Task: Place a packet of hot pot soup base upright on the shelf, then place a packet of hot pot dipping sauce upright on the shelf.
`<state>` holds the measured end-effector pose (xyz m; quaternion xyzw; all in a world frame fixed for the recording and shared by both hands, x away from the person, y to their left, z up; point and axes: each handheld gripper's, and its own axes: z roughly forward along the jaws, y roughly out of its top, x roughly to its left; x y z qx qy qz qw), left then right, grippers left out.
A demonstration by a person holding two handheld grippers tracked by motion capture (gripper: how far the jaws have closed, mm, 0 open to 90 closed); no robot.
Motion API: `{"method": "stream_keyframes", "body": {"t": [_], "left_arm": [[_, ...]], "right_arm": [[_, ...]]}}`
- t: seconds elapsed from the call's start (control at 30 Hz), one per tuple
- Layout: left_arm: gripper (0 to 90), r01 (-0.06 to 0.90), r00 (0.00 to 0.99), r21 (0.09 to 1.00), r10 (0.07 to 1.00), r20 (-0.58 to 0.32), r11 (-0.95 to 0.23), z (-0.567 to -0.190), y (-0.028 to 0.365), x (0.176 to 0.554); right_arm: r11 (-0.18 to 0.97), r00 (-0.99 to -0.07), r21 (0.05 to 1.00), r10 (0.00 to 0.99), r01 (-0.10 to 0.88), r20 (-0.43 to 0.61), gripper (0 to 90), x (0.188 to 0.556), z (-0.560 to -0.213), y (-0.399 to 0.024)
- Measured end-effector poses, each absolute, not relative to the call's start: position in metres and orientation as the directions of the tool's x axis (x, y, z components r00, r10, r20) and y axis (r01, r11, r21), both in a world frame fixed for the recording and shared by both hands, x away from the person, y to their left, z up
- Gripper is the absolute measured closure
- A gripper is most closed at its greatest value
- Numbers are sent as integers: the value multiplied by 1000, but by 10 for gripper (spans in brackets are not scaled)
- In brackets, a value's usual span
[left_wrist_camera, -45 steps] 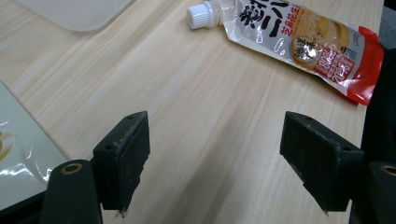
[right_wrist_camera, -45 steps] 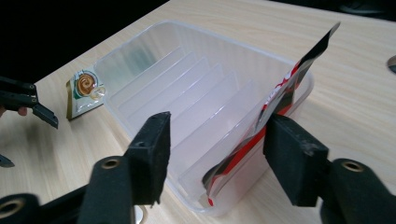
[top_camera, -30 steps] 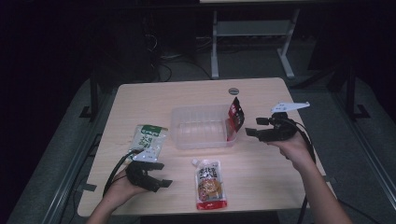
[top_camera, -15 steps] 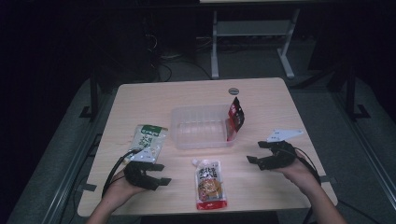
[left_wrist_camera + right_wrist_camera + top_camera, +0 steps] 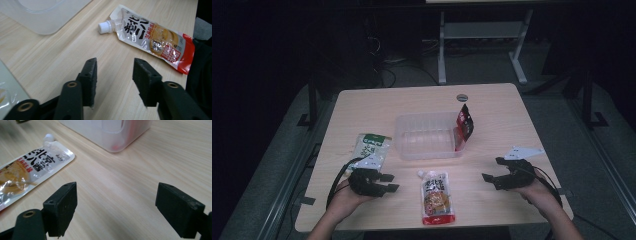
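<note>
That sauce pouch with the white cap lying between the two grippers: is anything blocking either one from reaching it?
Nothing visible. Only bare table lies between the sauce pouch and the open left gripper, and likewise the open right gripper.

A lit table in a dark room

A pale wood table (image 5: 362, 107) stood on grey floor (image 5: 277, 165), brightly lit while the room around it lay in near darkness. Behind it a white frame (image 5: 477, 45) of legs and a crossbar rose from the floor, with dark cables (image 5: 392, 70) lying near its left leg. Black stands (image 5: 584, 95) flanked the table on both sides
</note>
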<state>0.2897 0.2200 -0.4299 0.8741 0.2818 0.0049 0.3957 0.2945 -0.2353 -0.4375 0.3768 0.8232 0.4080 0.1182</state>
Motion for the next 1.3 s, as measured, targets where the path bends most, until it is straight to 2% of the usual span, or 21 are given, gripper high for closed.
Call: {"method": "stream_keyframes", "body": {"t": [0.27,0.3,0.47,0.67,1.03,1.3], "left_arm": [[689,488,848,709,468,-248,-509,-420,207,286],[752,481,855,715,454,-252,-507,-417,201,283],[895,455,875,732,409,-261,-507,-413,184,281],[897,405,908,738,334,-253,-540,-414,149,278],[897,373,927,727,254,-275,-577,-425,105,270],[898,332,942,669,197,-271,-665,-444,74,264]], "right_arm": [[378,-684,769,722,516,104,161,292,-439,-240],[381,-688,773,719,508,98,159,293,-439,-241],[372,-686,771,719,517,113,159,295,-439,-241],[374,-689,774,717,511,108,159,297,-439,-239],[378,-693,771,712,512,111,159,299,-441,-237],[374,-684,772,722,514,107,159,297,-441,-241]]}}
